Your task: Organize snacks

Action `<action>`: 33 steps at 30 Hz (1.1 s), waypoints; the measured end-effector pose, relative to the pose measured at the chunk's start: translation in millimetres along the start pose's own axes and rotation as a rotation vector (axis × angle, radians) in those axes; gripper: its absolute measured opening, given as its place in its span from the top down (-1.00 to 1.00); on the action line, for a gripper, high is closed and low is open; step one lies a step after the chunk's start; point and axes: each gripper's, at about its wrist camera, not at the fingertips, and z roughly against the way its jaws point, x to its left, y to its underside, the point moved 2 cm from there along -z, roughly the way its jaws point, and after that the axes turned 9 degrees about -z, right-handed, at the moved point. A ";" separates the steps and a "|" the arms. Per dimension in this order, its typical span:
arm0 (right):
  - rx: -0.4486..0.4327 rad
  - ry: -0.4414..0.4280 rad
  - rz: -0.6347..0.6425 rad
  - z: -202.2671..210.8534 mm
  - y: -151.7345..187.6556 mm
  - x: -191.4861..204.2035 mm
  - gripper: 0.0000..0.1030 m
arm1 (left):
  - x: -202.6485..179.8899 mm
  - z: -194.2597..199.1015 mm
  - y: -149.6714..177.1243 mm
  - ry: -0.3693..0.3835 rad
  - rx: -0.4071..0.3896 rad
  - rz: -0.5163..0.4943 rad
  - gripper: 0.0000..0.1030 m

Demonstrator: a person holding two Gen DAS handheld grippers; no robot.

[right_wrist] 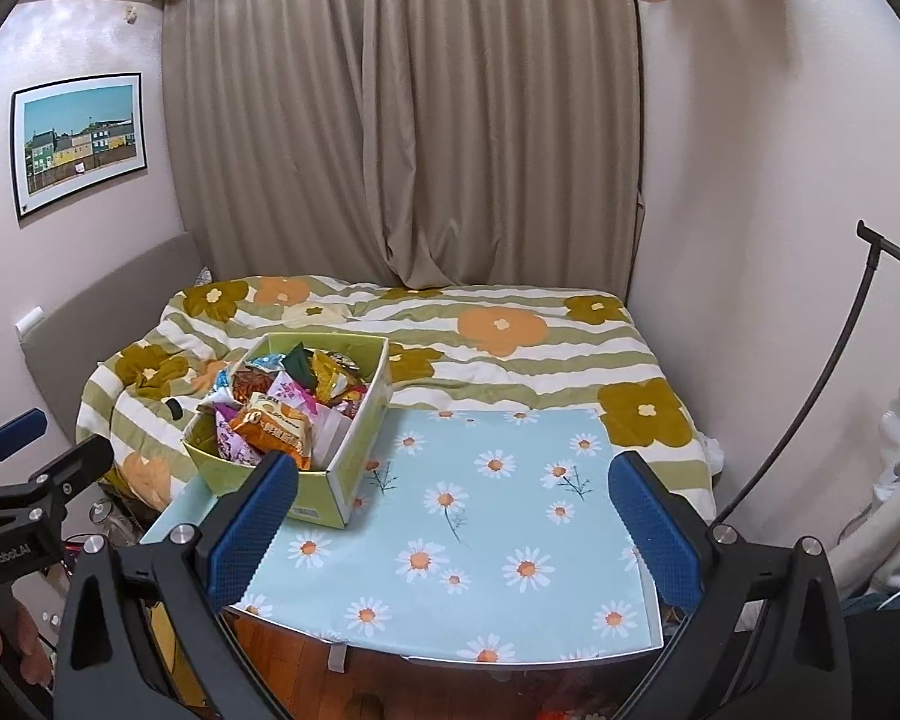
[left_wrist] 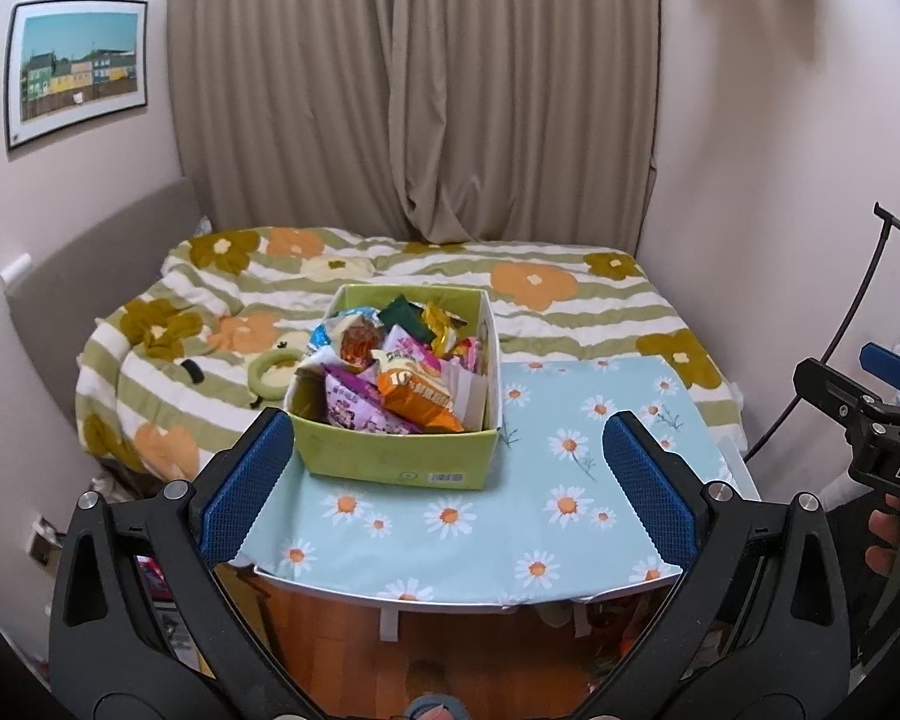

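A green cardboard box [left_wrist: 390, 468] stands on the left part of a small table [left_wrist: 570, 534] with a light-blue daisy cloth. Several snack packets [left_wrist: 402, 372] fill it, orange, purple and pink ones on top. My left gripper [left_wrist: 450, 480] hangs in front of the table's near edge, its blue pads wide apart and nothing between them. In the right wrist view the same box [right_wrist: 336, 480] sits at the table's [right_wrist: 510, 570] left. My right gripper [right_wrist: 456, 528] is also open and empty, held back from the table. Each gripper shows at the edge of the other's view.
Behind the table lies a bed [left_wrist: 570, 294] with a green-striped flower quilt; a pale green ring [left_wrist: 273, 369] rests on it left of the box. Curtains [left_wrist: 414, 90] hang at the back. A black stand with a cable [right_wrist: 810, 420] rises at the right. Wooden floor shows below the table.
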 end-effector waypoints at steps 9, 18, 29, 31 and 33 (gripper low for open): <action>0.005 0.015 -0.007 -4.2 1.5 -3.6 -0.99 | -2.2 -10.4 -2.9 0.004 0.012 -0.015 -0.99; 0.008 0.032 -0.019 -8.8 -0.9 -9.1 -0.99 | -1.0 -24.3 -7.2 0.012 0.016 -0.019 -0.99; 0.014 0.051 -0.020 -13.6 -2.2 -7.5 -0.99 | 0.5 -30.7 -8.3 0.018 0.024 -0.023 -0.99; 0.017 0.056 -0.022 -14.6 -2.6 -7.5 -0.99 | 2.8 -33.0 -9.0 0.015 0.026 -0.028 -0.99; 0.016 0.061 -0.025 -14.7 -2.1 -6.0 -0.99 | 5.3 -35.0 -9.8 0.008 0.027 -0.030 -0.99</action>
